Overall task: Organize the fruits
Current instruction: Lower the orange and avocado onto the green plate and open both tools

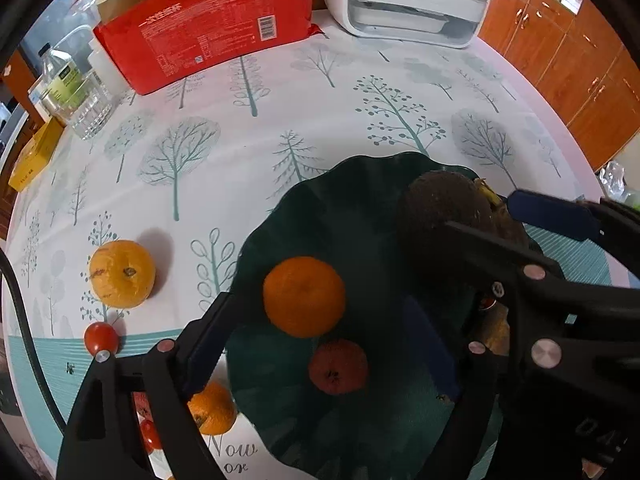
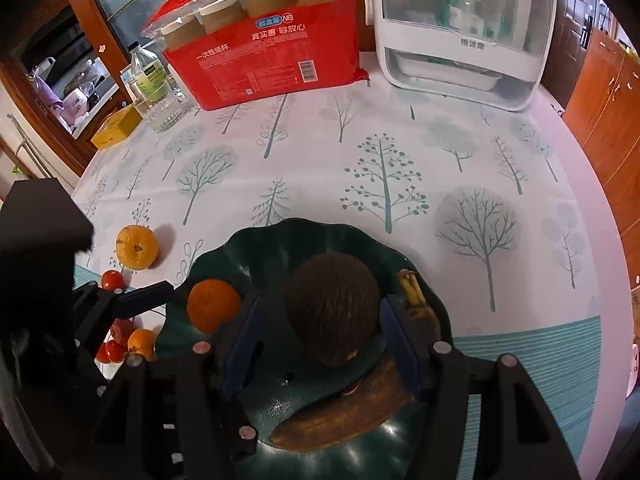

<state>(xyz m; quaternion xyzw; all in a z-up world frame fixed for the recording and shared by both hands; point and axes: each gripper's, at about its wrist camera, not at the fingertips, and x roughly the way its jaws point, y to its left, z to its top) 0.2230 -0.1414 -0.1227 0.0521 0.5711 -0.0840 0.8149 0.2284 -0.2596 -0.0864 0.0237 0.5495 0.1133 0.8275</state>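
Note:
A dark green wavy bowl (image 1: 320, 216) (image 2: 280, 240) holds a mandarin (image 1: 304, 296) (image 2: 214, 304), a small red fruit (image 1: 338, 366) and a browned banana (image 2: 344, 412). My left gripper (image 1: 320, 316) stands open over the bowl. The mandarin lies between its fingers, and neither touches it. My right gripper (image 2: 322, 320) is shut on a fuzzy brown kiwi (image 2: 332, 312) (image 1: 444, 208), low over the bowl's right side. On the cloth left of the bowl lie a yellow orange (image 1: 122, 272) (image 2: 136, 246), a smaller orange (image 1: 212, 408) and cherry tomatoes (image 1: 100, 338) (image 2: 112, 280).
A red pack of paper cups (image 1: 200, 32) and a white appliance (image 1: 408, 0) stand at the table's back. A bottle and a glass (image 1: 76, 92) and a yellow box (image 1: 32, 156) sit at the back left. Wooden cabinets (image 1: 580, 60) stand past the right edge.

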